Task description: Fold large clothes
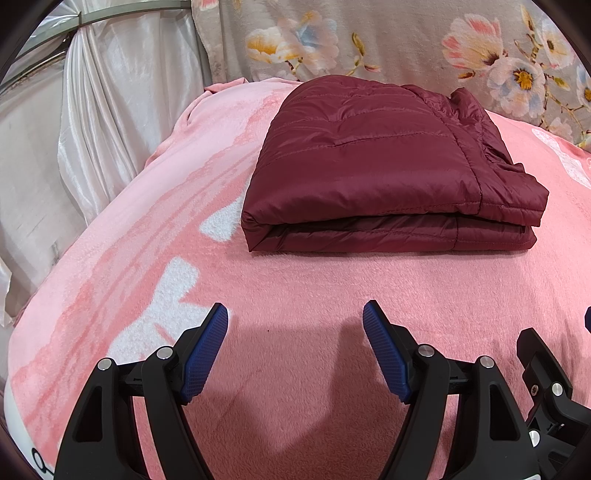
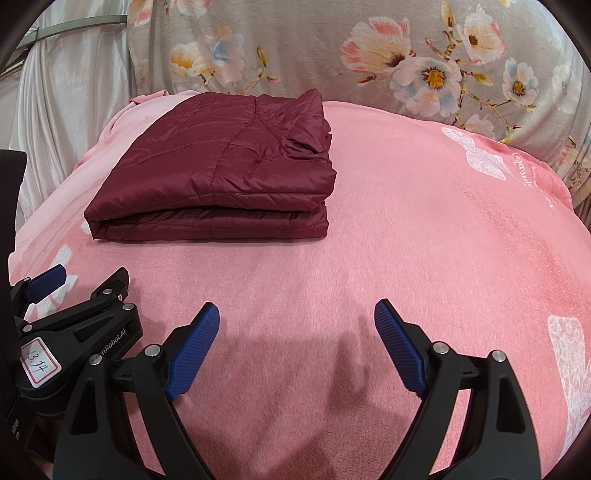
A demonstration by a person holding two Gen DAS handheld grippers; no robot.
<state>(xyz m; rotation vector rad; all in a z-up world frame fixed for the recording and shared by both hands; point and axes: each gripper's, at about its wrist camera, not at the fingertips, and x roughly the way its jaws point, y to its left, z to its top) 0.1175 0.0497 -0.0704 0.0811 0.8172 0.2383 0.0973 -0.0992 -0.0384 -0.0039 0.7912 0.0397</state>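
A dark red quilted jacket (image 1: 373,162) lies folded into a thick rectangle on the pink blanket (image 1: 295,288). The right wrist view shows the same jacket (image 2: 221,173) at the upper left. My left gripper (image 1: 295,314) hovers over the blanket in front of the jacket, open, with nothing between its blue pads (image 1: 207,354). Beside it, my right gripper (image 2: 297,314) is also open and empty, well short of the jacket and to its right. In the right wrist view the left gripper's body with a white label (image 2: 40,363) shows at the lower left.
The pink blanket (image 2: 424,240) with white prints covers a rounded bed surface. A grey floral cloth (image 1: 388,40) hangs behind it. White satin curtains (image 1: 103,122) and a metal rail (image 1: 122,11) stand at the left.
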